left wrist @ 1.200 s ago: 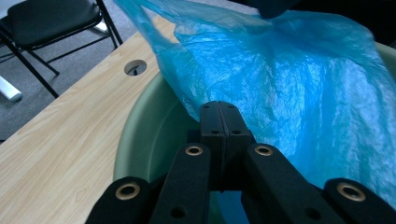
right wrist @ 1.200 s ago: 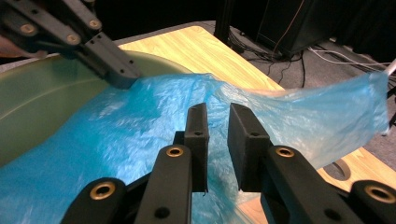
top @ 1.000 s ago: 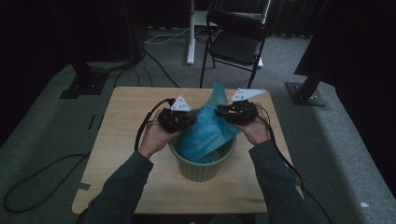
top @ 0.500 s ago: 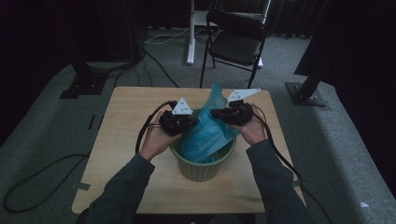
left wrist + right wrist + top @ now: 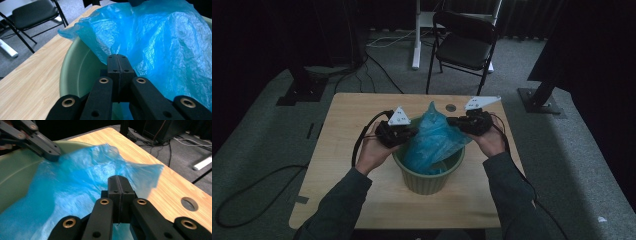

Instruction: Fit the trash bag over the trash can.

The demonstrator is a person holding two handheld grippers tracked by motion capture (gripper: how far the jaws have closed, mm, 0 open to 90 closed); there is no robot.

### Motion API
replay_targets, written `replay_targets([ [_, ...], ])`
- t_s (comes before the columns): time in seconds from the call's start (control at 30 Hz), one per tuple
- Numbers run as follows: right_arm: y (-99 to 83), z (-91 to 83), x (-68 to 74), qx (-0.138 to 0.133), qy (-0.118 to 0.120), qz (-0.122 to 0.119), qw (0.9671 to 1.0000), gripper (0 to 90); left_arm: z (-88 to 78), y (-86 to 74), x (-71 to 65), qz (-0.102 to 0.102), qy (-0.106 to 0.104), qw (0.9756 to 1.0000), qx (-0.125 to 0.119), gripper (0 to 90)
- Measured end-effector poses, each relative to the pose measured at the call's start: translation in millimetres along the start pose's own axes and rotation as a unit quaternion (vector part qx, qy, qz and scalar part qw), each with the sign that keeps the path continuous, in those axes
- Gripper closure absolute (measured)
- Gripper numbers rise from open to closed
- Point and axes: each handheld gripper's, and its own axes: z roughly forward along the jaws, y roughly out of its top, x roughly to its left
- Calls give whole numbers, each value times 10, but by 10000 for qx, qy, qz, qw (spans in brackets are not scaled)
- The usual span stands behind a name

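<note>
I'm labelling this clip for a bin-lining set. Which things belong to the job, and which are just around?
In the job: blue plastic bag; green bin; left gripper and right gripper, both shut on the bag's edges.

Just around: black folding chair; floor cables; wooden table.

Translucent bright blue on the plastic bag (image 5: 432,140), crinkled, paler where light passes through its far edge. Pale sage green on the bucket (image 5: 424,181), plain, no pattern. Light wood grain, fine lengthwise streaks, on the table (image 5: 337,150). Matte black on left gripper (image 5: 117,65) and right gripper (image 5: 120,187), brass-coloured rings at the jaw pivots, pale grey three-cornered plates on top. Black on the folding chair (image 5: 464,42), far side. Dull grey on the carpet (image 5: 262,130). Dark grey-green on the sleeves (image 5: 332,210).
</note>
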Motion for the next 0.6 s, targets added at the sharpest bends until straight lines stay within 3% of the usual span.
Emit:
replay_targets([
  [0.6,-111,-216,-111,44,-339,118,9993,900,-301,-249,47,-175,252,9992,-245,897],
])
